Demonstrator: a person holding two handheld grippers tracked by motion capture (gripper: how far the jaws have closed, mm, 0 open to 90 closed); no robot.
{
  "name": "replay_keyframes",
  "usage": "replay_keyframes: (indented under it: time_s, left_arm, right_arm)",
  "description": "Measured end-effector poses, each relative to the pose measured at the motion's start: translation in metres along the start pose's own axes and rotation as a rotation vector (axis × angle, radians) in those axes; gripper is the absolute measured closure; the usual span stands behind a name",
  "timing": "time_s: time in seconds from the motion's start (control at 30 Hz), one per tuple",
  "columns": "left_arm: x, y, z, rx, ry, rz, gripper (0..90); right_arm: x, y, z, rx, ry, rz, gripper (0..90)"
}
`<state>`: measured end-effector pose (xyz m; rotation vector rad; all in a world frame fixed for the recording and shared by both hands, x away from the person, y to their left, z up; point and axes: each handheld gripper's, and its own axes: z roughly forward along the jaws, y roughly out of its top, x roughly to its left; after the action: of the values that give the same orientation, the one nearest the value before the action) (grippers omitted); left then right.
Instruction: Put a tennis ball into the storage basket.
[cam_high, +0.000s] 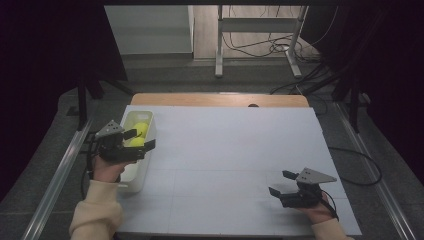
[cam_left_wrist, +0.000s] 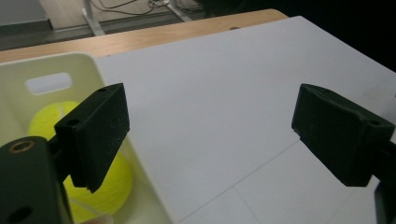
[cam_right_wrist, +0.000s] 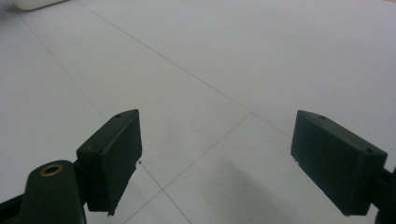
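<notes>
Left tongs (cam_high: 141, 139): jaws wide, empty, over the bin (cam_high: 148, 129) rim | right tongs (cam_high: 280, 183): open, idle above the desk (cam_high: 225, 150) | balls (cam_high: 140, 131) in the bin (two, I think) | risk: a jaw clips the rim, tipping it.

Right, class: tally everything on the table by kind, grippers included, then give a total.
Yellow tennis balls: 2, in the bin
White bin: 1
Black grippers: 2, the left gripper and the right gripper, both open
Total: 5
</notes>
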<state>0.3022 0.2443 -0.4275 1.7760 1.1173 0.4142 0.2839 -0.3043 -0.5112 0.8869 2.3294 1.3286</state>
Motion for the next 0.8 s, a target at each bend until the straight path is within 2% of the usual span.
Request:
replay_keyframes:
  time_s: [0.27,0.3,0.53,0.8]
  left_arm:
    - [-0.021,-0.004,0.003,-0.024,-0.040,0.041,12.5]
    - [-0.027,-0.006,0.004,-0.034,-0.062,0.051,12.5]
    - [-0.044,-0.016,0.010,-0.033,-0.120,0.087,13.0]
    - [-0.062,-0.029,0.016,-0.031,-0.158,0.118,13.3]
  right_arm:
    - [0.001,-0.001,-0.003,-0.001,-0.005,0.003,16.7]
    - [0.002,-0.001,-0.003,0.000,-0.006,0.001,16.7]
    - [0.004,-0.001,-0.004,-0.004,-0.002,0.004,16.7]
    - [0.006,-0.003,-0.007,-0.006,-0.009,0.007,16.7]
